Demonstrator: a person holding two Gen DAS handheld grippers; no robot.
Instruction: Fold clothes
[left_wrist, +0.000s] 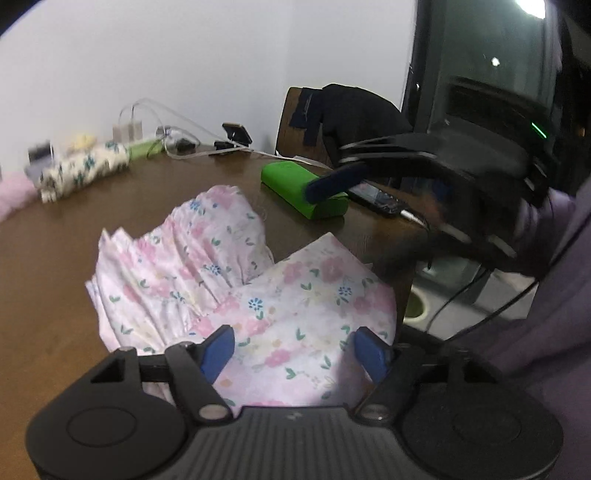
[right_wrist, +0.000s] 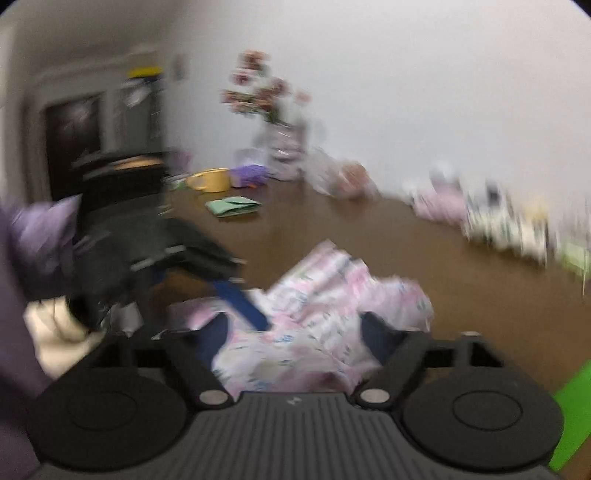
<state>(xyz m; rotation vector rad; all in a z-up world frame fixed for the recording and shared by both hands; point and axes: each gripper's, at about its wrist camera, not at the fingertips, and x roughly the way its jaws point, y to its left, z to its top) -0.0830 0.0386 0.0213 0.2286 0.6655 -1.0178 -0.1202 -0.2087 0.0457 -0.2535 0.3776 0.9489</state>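
Left wrist view, both grippers (left_wrist: 295, 349) (right_wrist: 295, 336) spread, floral garment (left_wrist: 236, 273) near table edge (left_wrist: 406, 266).

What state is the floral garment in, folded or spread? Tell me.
Partly folded: the floral garment lies bunched on the table, one flat panel doubled over its gathered ruffles.

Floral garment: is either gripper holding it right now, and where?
No. Left gripper and right gripper both stand open over the floral garment; no pad pinches it.

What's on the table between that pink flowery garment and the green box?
Nothing. In the left wrist view, only bare brown table separates the flowery garment from the green box. The right gripper hovers over the box.
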